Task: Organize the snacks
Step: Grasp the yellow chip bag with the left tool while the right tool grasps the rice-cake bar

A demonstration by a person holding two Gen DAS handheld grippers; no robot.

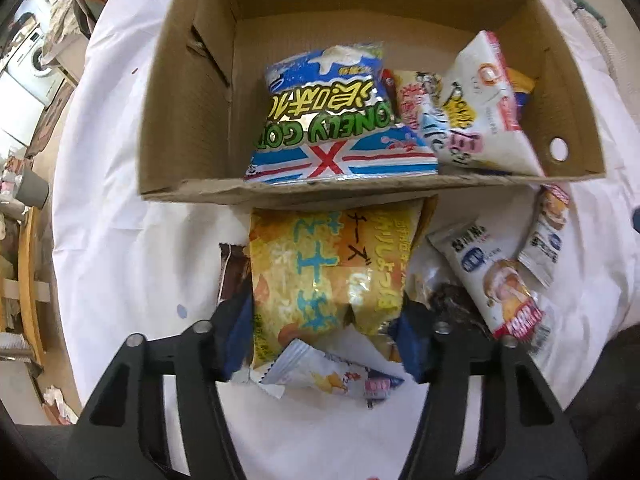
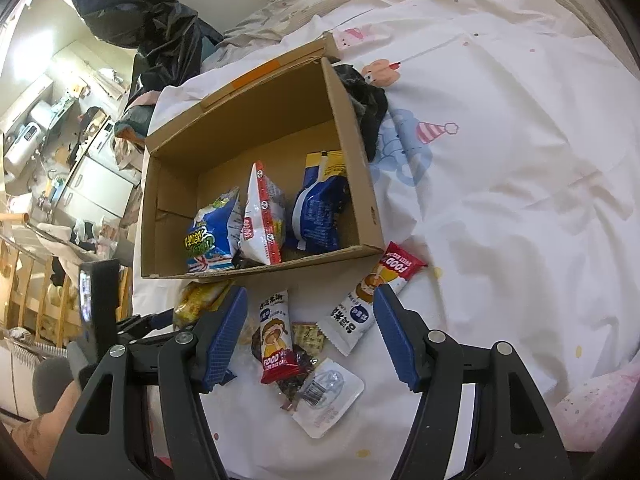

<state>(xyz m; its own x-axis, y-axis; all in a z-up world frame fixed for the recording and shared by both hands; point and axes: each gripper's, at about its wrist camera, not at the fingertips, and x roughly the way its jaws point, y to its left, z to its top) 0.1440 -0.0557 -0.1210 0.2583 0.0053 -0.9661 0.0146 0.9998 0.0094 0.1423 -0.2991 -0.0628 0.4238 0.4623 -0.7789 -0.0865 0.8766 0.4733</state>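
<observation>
We see our left gripper (image 1: 326, 344) squeezed onto a yellow snack bag (image 1: 332, 276), one blue pad on each side of it. The bag sits just in front of the near edge of the cardboard box (image 1: 188, 120), with its top end touching that low front wall. A small white packet (image 1: 320, 376) lies under the bag, close to us.

Our right gripper (image 2: 310, 336) is wide open and holds nothing. It hangs over a little pile on the white bedsheet (image 2: 500, 200): a red and white rice cracker pack (image 2: 276, 344), a clear sealed packet (image 2: 328, 396) and a second white cracker pack (image 2: 368, 300) by the right finger.

Inside the box, a blue chip bag (image 1: 336, 120) leans on the front wall, a white bag (image 1: 488, 108) stands on the right side, and a dark blue bag (image 2: 320, 208) rests by the right wall. The back and left part of the box floor is bare. The sheet to the right of the box is wide and open, with a black cloth (image 2: 368, 108) bunched at the box's far corner
</observation>
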